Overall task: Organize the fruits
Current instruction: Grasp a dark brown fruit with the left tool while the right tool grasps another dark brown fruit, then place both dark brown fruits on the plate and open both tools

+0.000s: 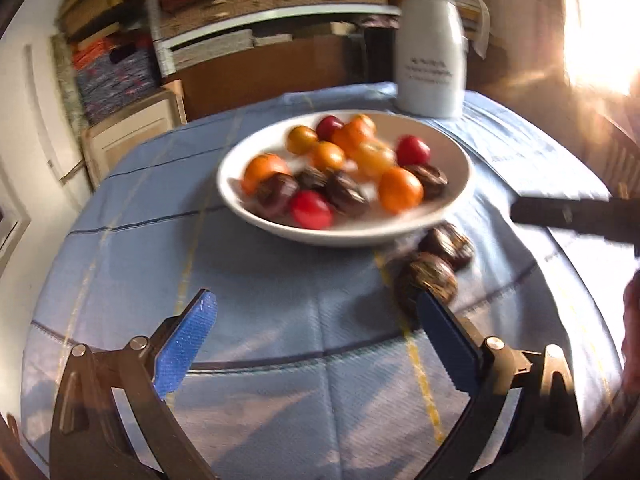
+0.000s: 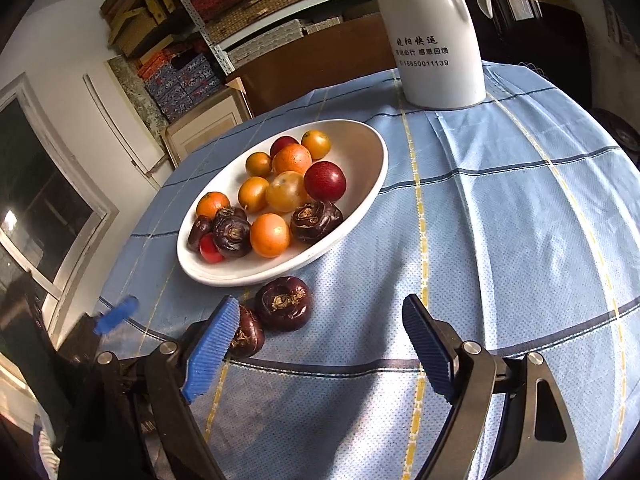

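A white bowl [image 1: 460, 176] [image 2: 360, 148] on the blue checked cloth holds several orange, red and dark brown fruits. Two dark brown fruits lie on the cloth just outside it: one [image 1: 430, 280] [image 2: 245, 334] nearer, one [image 1: 448, 242] [image 2: 284, 302] closer to the bowl. My left gripper [image 1: 316, 320] is open and empty above the cloth, its right finger just in front of the nearer fruit. My right gripper [image 2: 320, 328] is open and empty, its left finger [image 2: 212, 348] beside the nearer fruit. The left view is blurred.
A tall white thermos jug [image 1: 430, 44] [image 2: 434, 36] stands behind the bowl near the table's far edge. Shelves of stacked boxes [image 1: 240, 8] and a wooden cabinet [image 2: 320, 60] are behind the round table. Strong sun glare [image 1: 600, 32] fills the right of the left view.
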Action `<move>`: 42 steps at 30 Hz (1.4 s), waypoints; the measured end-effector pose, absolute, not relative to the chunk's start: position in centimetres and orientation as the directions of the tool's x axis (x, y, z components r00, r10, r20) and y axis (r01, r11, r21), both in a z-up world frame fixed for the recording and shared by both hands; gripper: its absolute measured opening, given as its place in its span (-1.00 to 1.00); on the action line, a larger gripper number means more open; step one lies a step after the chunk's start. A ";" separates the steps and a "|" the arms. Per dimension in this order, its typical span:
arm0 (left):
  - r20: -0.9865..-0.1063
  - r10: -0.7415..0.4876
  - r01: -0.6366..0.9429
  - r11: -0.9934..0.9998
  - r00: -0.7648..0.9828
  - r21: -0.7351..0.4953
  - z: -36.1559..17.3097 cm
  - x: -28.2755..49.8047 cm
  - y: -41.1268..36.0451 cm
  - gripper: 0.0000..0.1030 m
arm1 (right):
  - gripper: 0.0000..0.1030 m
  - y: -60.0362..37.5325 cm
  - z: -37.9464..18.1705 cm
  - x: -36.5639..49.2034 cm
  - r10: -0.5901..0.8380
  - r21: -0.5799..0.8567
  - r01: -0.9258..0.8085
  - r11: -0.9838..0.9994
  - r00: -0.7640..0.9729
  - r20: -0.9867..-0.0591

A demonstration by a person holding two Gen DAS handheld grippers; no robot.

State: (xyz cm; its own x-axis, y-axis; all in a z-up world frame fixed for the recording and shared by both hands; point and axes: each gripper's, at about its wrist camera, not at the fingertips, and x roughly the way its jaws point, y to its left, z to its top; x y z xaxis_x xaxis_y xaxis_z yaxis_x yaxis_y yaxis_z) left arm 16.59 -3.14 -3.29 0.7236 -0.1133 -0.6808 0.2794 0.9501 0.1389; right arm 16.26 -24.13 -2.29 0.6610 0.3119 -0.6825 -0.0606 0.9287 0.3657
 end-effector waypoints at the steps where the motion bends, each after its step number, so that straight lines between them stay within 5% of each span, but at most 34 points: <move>1: -0.678 -0.110 0.300 0.939 0.727 0.169 -3.5 16.3 -3.9 0.91 | 0.64 -24.2 -2.2 16.3 0.313 0.370 -0.059 0.927 0.663 -0.680; 7: -0.685 -0.109 0.371 0.895 0.721 0.248 -4.3 16.3 -7.4 0.91 | 0.64 -25.1 -1.9 16.3 0.334 0.417 -0.039 0.908 0.668 -0.665; 18: -0.771 -0.071 0.304 0.938 0.633 0.164 -5.8 20.9 -6.5 0.91 | 0.64 -25.3 -1.8 16.1 0.347 0.435 -0.040 0.900 0.671 -0.656; 19: -0.762 -0.049 0.283 0.942 0.646 0.180 -5.7 21.0 -5.8 0.84 | 0.64 -25.2 -1.8 16.2 0.345 0.428 -0.044 0.903 0.669 -0.658; 22: -0.773 -0.105 0.286 0.953 0.626 0.103 -5.6 21.0 -3.7 0.15 | 0.63 -24.2 -2.1 16.4 0.332 0.381 -0.072 0.922 0.656 -0.678; 27: -0.776 -0.139 0.298 0.952 0.615 0.065 -5.7 21.5 -3.4 0.12 | 0.36 -21.9 -3.5 17.6 0.303 0.297 -0.115 0.948 0.612 -0.730; 29: -0.774 -0.118 0.296 0.951 0.622 0.092 -5.7 21.6 -3.8 0.32 | 0.25 -20.9 -4.0 18.4 0.281 0.261 -0.123 0.958 0.601 -0.748; 33: -0.784 -0.140 0.305 0.950 0.604 0.066 -5.8 22.1 -3.6 0.37 | 0.14 -19.2 -5.0 19.3 0.270 0.218 -0.159 0.963 0.579 -0.769; 38: -0.775 -0.174 0.376 0.923 0.608 0.087 -5.7 21.2 -4.6 -0.18 | -0.06 -18.1 -5.4 19.7 0.300 0.228 -0.197 0.954 0.565 -0.769; 42: -0.774 -0.189 0.377 0.924 0.604 0.069 -5.6 20.4 -4.3 -0.18 | -0.20 -17.8 -5.4 19.0 0.311 0.221 -0.224 0.949 0.562 -0.766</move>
State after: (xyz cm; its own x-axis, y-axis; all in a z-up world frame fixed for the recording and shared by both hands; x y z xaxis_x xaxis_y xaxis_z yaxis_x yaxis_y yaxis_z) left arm 20.44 -4.27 -5.62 0.6044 -0.1892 -0.7739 0.3770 0.9237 0.0686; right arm 18.98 -17.81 -5.39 0.5621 0.3107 -0.7665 -0.2236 0.9493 0.2209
